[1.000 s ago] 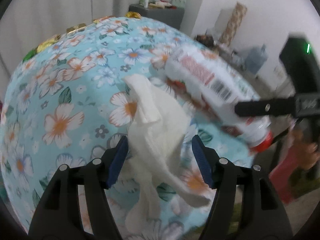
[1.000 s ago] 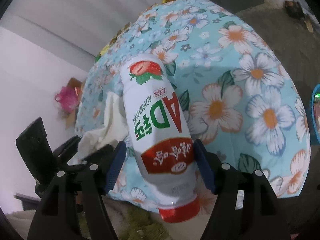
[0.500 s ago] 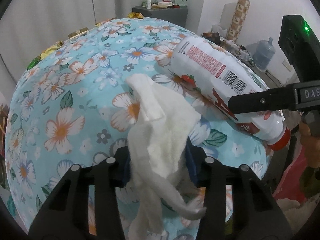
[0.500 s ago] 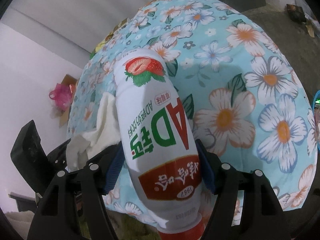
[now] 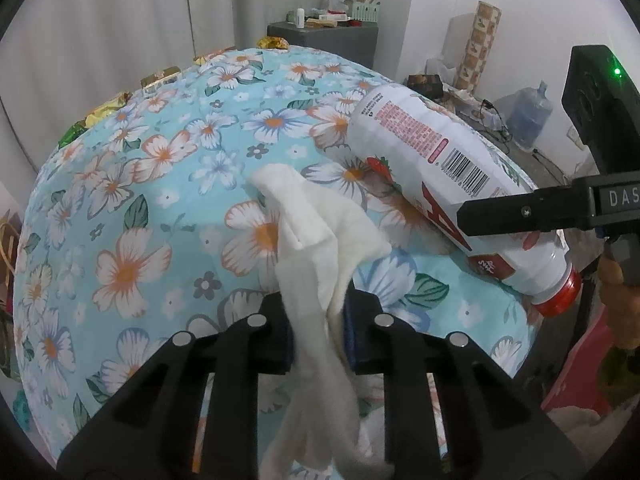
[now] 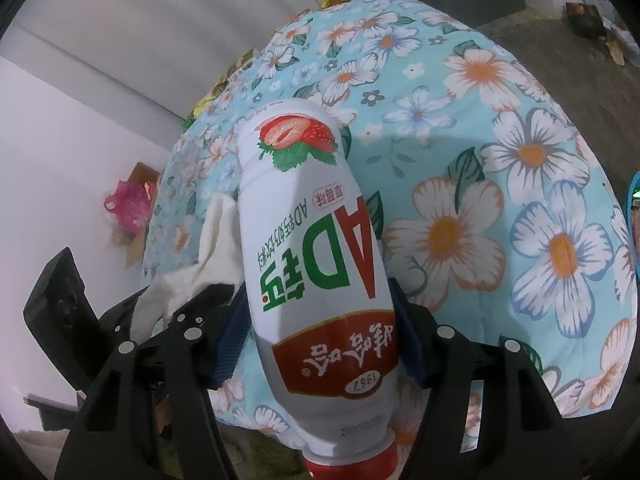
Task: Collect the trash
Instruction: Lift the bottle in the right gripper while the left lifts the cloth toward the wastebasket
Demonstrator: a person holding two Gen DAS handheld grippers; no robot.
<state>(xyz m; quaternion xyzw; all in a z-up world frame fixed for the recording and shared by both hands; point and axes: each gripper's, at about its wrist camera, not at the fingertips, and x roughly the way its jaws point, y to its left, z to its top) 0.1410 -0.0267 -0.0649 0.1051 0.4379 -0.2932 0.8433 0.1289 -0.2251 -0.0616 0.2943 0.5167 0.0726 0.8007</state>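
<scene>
My left gripper [image 5: 318,332] is shut on a crumpled white tissue [image 5: 316,236] at the near edge of the floral blue tablecloth [image 5: 160,184]; the tissue's tail hangs below the jaws. My right gripper [image 6: 320,332] is shut on a white strawberry drink bottle [image 6: 316,256] with a red cap, lying base-away over the cloth. The bottle [image 5: 432,168] and the right gripper's finger also show in the left wrist view. The tissue [image 6: 192,276] shows beside the bottle in the right wrist view.
Several gold and green wrappers [image 5: 160,76] lie along the table's far left edge. A grey cabinet [image 5: 324,40] with small items stands behind. A water jug [image 5: 528,112] and clutter sit on the floor at right. A pink bag [image 6: 128,204] lies by the wall.
My left jaws have closed onto the tissue, which was loose between open fingers. My right gripper has tightened on the bottle and holds it steadier.
</scene>
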